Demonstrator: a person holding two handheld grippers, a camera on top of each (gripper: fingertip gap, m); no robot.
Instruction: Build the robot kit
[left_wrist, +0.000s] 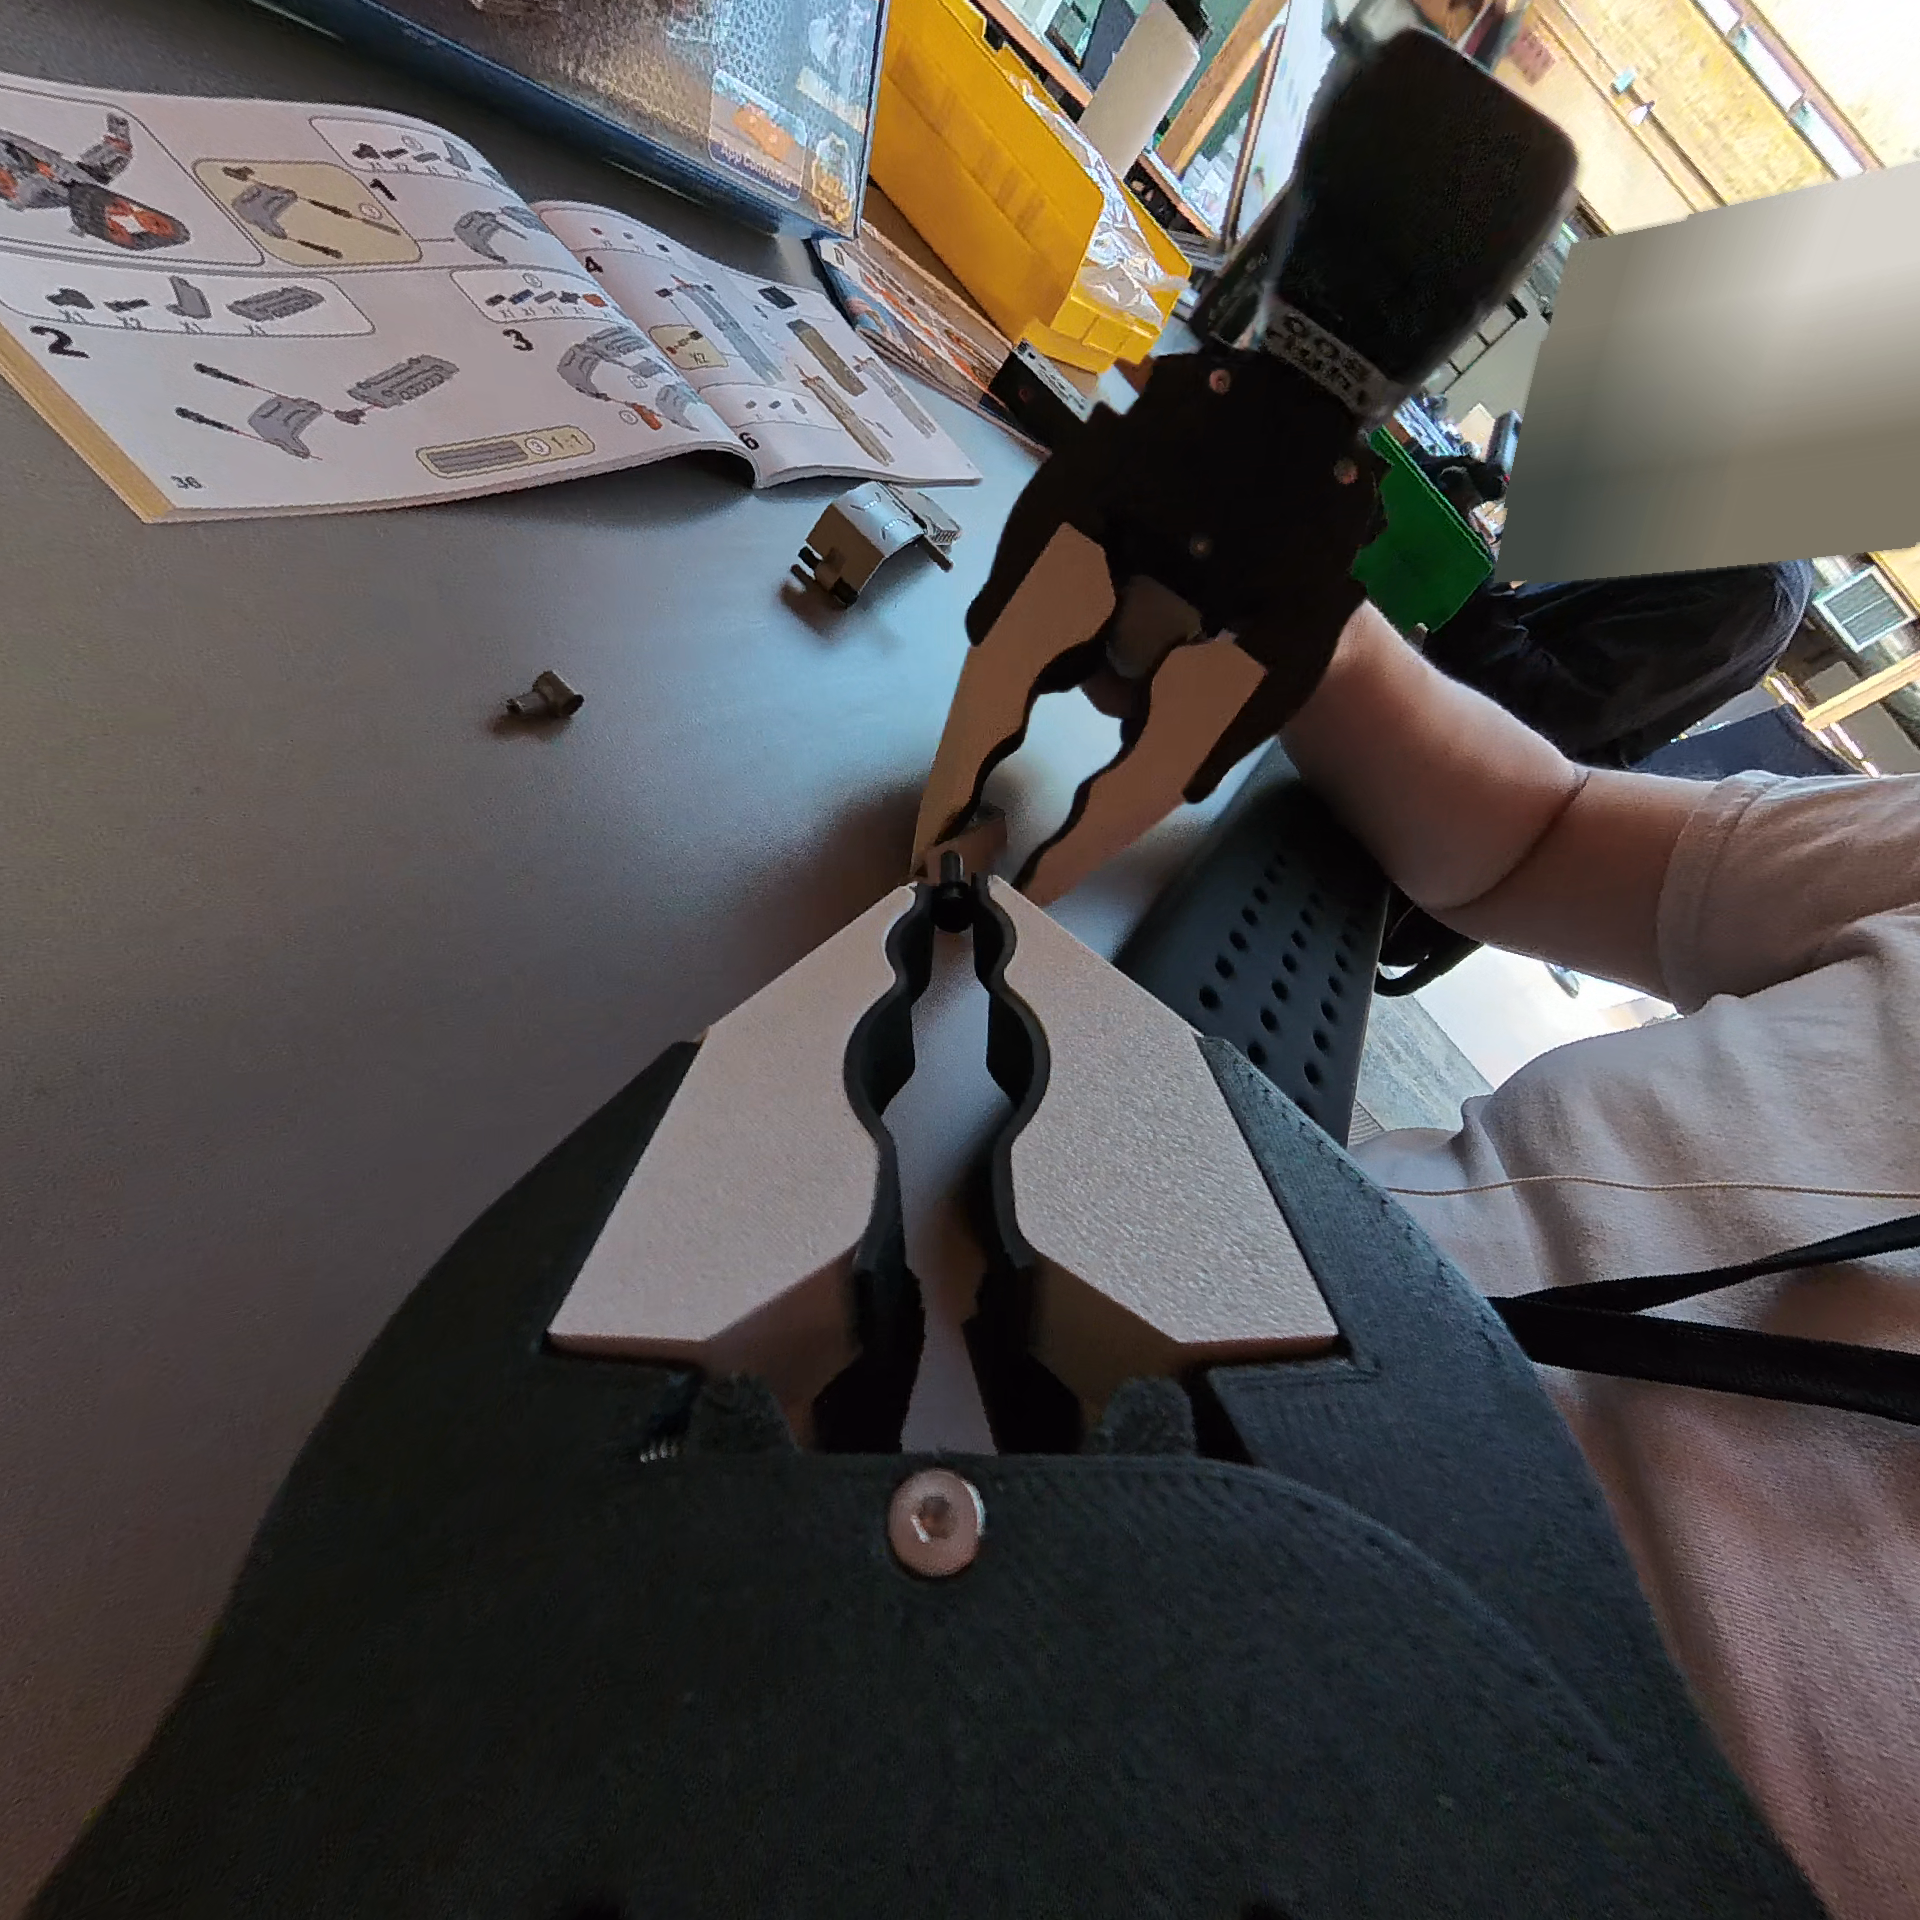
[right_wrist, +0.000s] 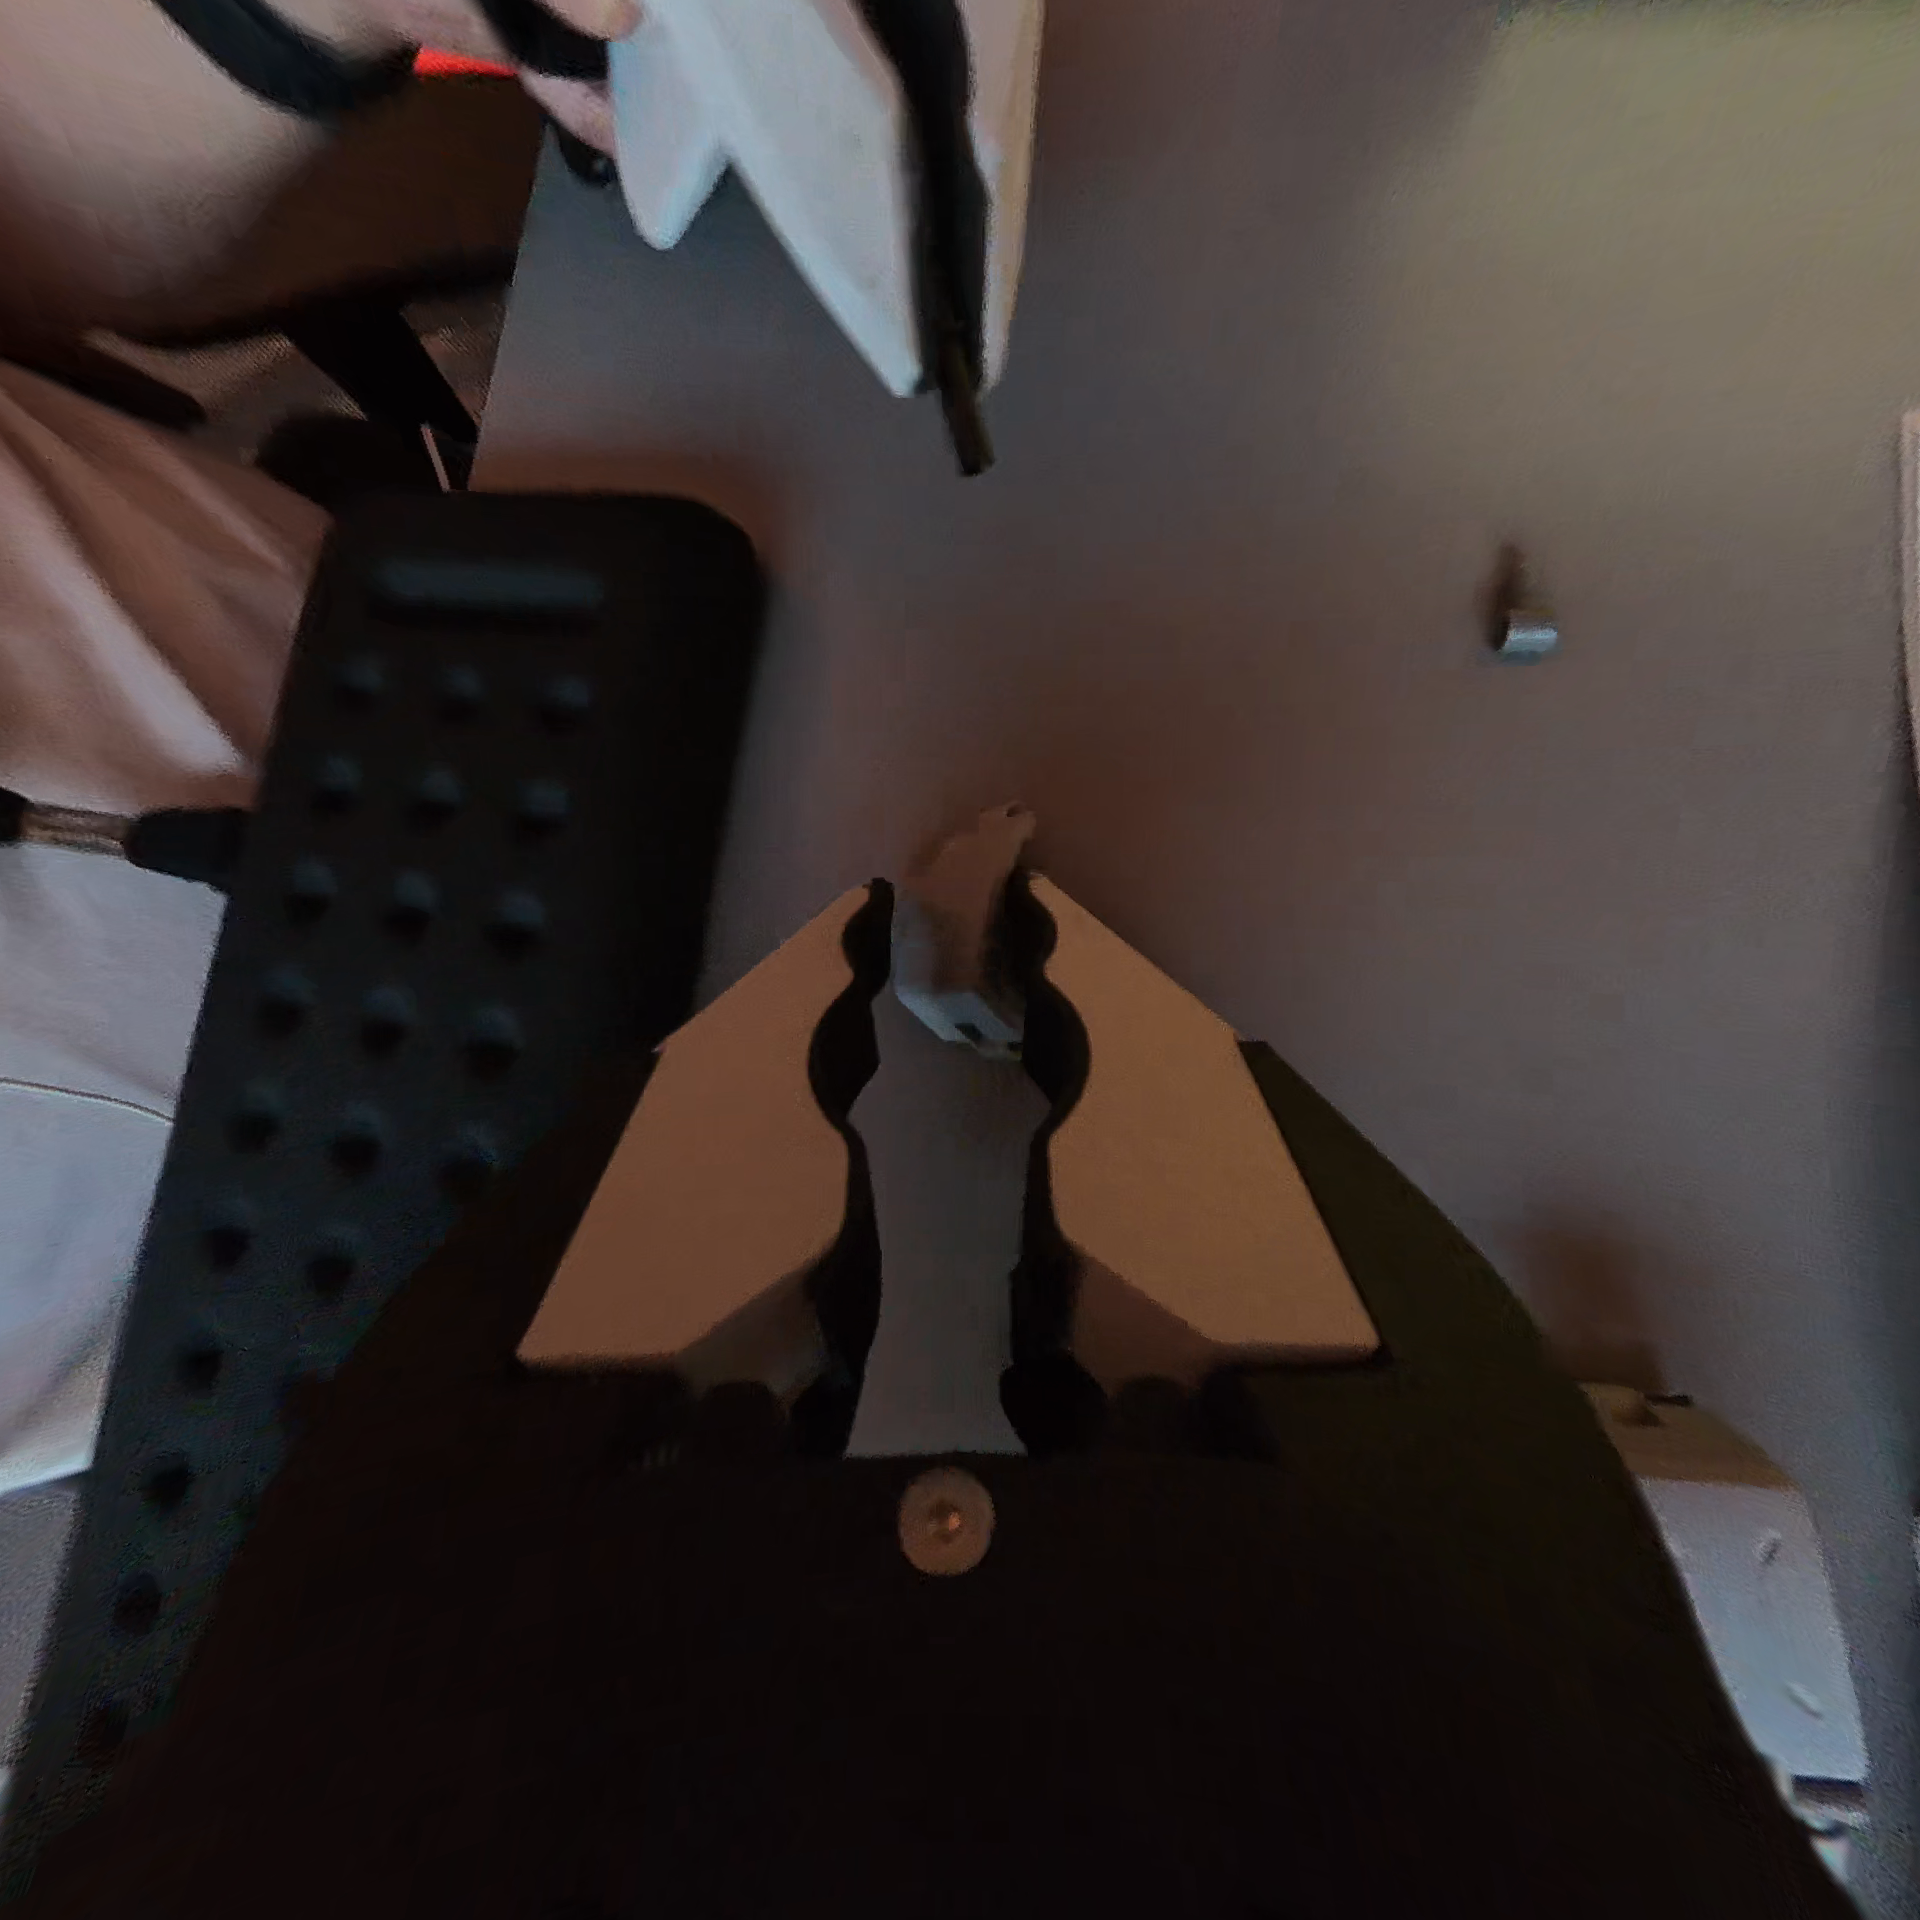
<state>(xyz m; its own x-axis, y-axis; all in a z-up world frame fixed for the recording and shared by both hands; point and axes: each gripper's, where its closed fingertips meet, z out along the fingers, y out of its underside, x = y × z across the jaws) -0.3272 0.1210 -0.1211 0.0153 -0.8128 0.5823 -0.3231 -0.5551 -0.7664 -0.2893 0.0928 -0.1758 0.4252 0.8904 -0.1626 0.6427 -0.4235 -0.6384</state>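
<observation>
The left gripper is pinching a small black pin at its fingertips, above the grey worktop. The right gripper is clamping a small grey piece between its fingers. A loose grey connector is lying near the open instruction booklet.

Left gripper has its fingers pinched nearly together at the tips, clamped on something small and black. Right gripper is angled tip-to-tip toward it, fingers closed around a little grey piece that sticks out past the tips. The two sets of tips sit just apart. Bare forearm behind the right one, elbow bent.
</observation>
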